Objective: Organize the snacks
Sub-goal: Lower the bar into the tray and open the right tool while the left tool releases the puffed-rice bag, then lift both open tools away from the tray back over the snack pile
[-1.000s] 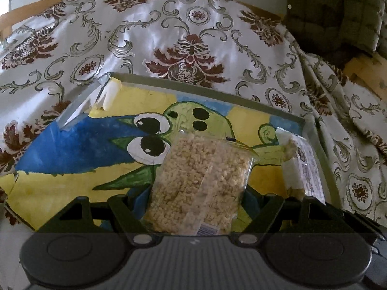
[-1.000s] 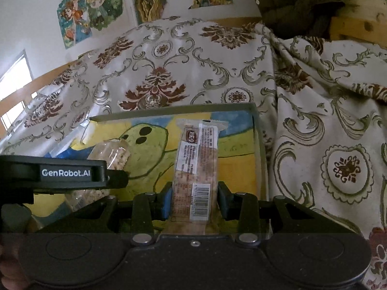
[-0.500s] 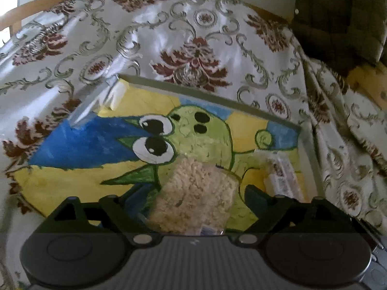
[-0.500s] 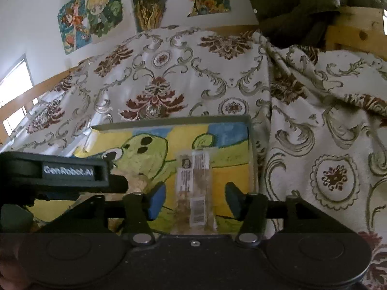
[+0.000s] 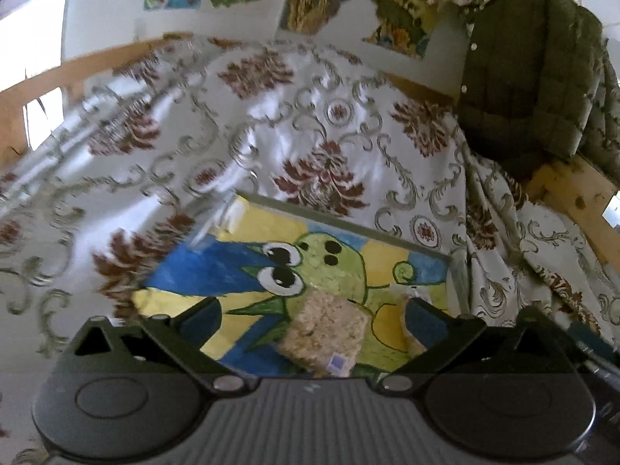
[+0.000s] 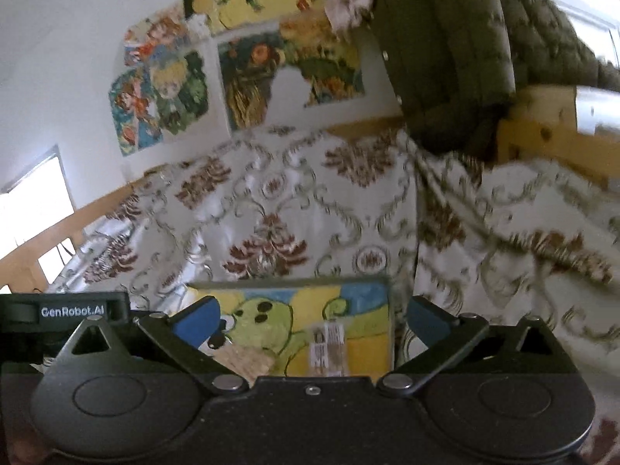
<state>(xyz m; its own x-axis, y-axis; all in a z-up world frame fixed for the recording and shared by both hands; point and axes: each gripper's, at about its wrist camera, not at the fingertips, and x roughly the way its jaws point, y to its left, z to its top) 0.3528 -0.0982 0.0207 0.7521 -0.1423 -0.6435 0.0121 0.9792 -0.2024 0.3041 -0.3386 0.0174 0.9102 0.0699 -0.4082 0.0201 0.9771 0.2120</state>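
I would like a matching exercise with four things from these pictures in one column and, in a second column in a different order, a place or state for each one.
Things:
1. clear bag of puffed grain snack
2. long wrapped snack bar with a barcode
3. olive green quilted jacket
4. left hand-held gripper

Places or states:
A. hangs near the wooden frame
B. jaws opening, pads touching nothing
C. lies on the green cartoon figure in the painted tray
D. lies near the tray's right edge

Pairs: 1-C, 2-D, 3-A, 4-B
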